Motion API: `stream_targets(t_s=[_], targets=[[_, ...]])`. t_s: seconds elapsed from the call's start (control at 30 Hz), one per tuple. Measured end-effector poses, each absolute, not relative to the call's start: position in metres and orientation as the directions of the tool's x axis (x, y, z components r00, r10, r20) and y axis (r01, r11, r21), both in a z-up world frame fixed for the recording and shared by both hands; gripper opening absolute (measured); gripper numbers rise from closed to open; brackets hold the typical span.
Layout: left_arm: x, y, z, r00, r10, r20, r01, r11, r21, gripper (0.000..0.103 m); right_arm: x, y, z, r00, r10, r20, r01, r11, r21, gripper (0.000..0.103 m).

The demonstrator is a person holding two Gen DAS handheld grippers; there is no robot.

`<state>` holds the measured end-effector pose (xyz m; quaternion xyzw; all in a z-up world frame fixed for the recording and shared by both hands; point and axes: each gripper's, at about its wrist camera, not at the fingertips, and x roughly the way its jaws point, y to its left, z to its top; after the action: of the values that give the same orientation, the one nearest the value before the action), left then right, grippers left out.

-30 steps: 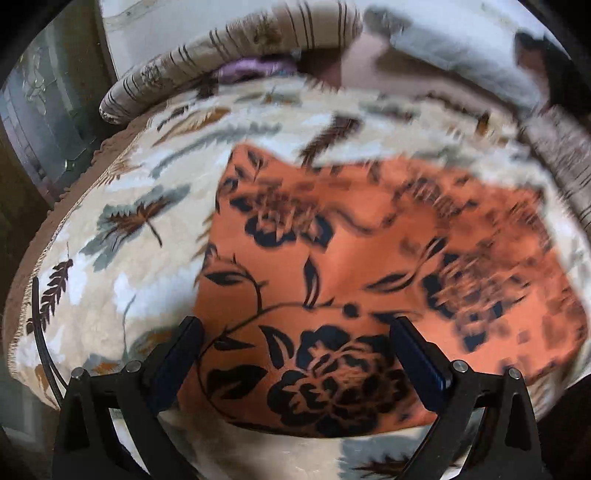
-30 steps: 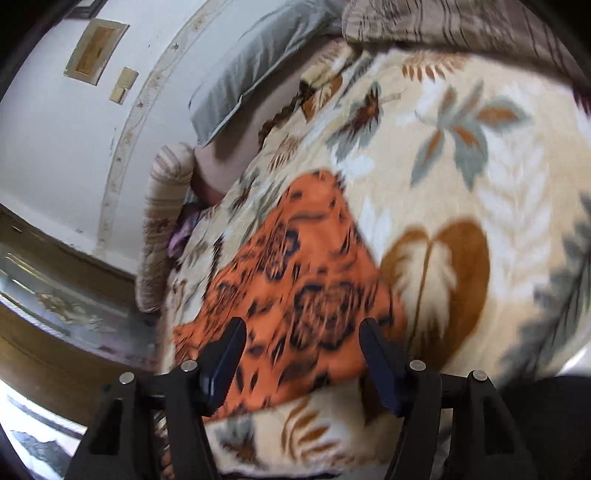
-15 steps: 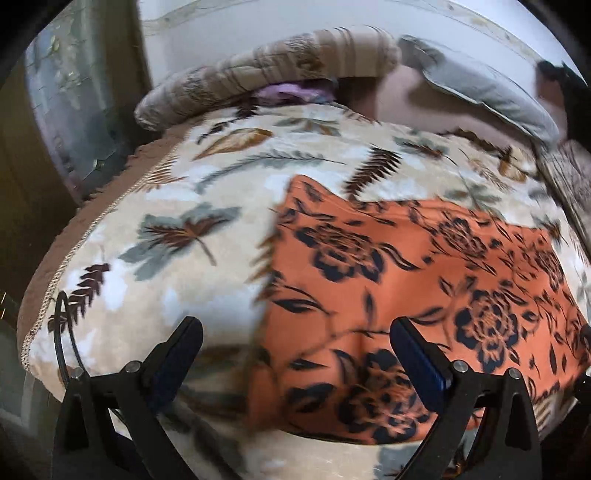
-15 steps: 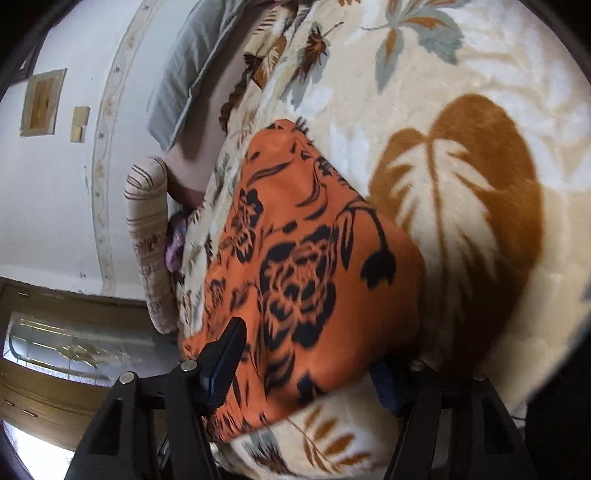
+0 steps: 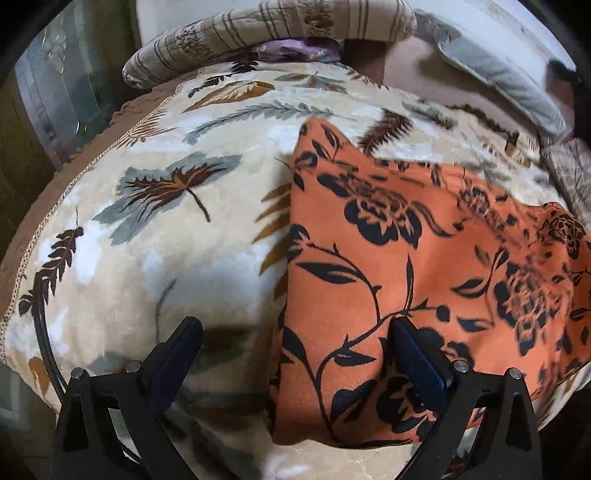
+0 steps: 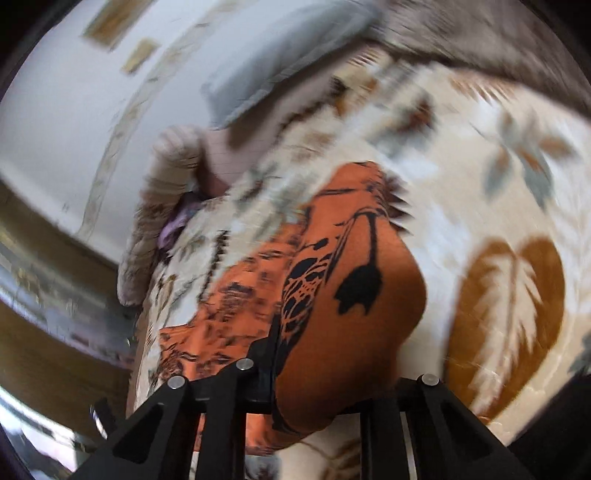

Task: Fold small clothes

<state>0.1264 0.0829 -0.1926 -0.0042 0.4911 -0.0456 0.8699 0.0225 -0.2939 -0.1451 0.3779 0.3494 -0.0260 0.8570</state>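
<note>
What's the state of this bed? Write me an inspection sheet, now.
Surface: leaf-print blanket, rumpled.
Job's things: cloth, orange with black flowers, lying on the blanket, one corner bunched at the right gripper.
Clutter: purple fabric tucked under a striped roll.
Grippers: left gripper open, straddling the cloth's edge; right gripper closing, cloth between its jaws.
Cables: one dark loop at the blanket's edge.
Surroundings: grey pillow, white wall.

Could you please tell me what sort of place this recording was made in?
Most likely a bedroom: the work surface looks like a bed covered by a leaf-patterned blanket, with a grey pillow and a rolled striped quilt against the wall behind it.
</note>
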Motion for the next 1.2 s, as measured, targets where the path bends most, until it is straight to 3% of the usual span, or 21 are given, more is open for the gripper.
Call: stream_targets(t_s=[0.33, 0.63, 0.73, 0.8, 0.83, 0.97, 1.03, 1.1, 1.2], targets=[[0.128, 0.156, -0.124, 0.635, -0.053, -0.771, -0.036, 0.994, -0.098, 0.101, 0.072, -0.173, -0.088, 0.732, 0.367, -0.574, 0.066, 0.800, 0.596, 0.019], [0.113, 0.217, -0.102, 0.675, -0.011, -0.738, -0.146, 0.978, -0.147, 0.101, 0.106, -0.049, -0.151, 0.491, 0.508, -0.707, -0.047, 0.826, 0.561, 0.025], [0.110, 0.219, -0.101, 0.672, -0.017, -0.741, -0.147, 0.977, -0.156, 0.101, 0.094, -0.036, -0.161, 0.470, 0.551, -0.690, -0.120, 0.814, 0.568, 0.037], [0.112, 0.214, -0.100, 0.676, -0.026, -0.737, -0.138, 0.977, -0.161, 0.101, 0.088, -0.038, -0.160, 0.435, 0.635, -0.638, -0.191, 0.758, 0.624, 0.078], [0.114, 0.210, -0.099, 0.678, -0.032, -0.734, -0.131, 0.978, -0.164, 0.101, 0.084, -0.040, -0.159, 0.403, 0.691, -0.600, -0.225, 0.711, 0.666, 0.083], [0.116, 0.186, -0.091, 0.690, -0.077, -0.719, -0.072, 0.982, -0.174, 0.101, 0.062, -0.060, -0.143, 0.467, 0.693, -0.549, -0.294, 0.707, 0.643, 0.081], [0.115, 0.168, -0.089, 0.696, -0.103, -0.710, -0.026, 0.985, -0.168, 0.101, 0.056, -0.077, -0.136, 0.532, 0.645, -0.548, -0.269, 0.743, 0.613, 0.069], [0.114, 0.146, -0.092, 0.692, -0.121, -0.711, 0.023, 0.989, -0.146, 0.101, 0.059, -0.099, -0.134, 0.594, 0.551, -0.586, -0.199, 0.806, 0.557, 0.037], [0.116, 0.116, -0.102, 0.670, -0.135, -0.730, 0.073, 0.991, -0.116, 0.101, 0.066, -0.125, -0.137, 0.645, 0.458, -0.612, -0.093, 0.842, 0.531, 0.031]])
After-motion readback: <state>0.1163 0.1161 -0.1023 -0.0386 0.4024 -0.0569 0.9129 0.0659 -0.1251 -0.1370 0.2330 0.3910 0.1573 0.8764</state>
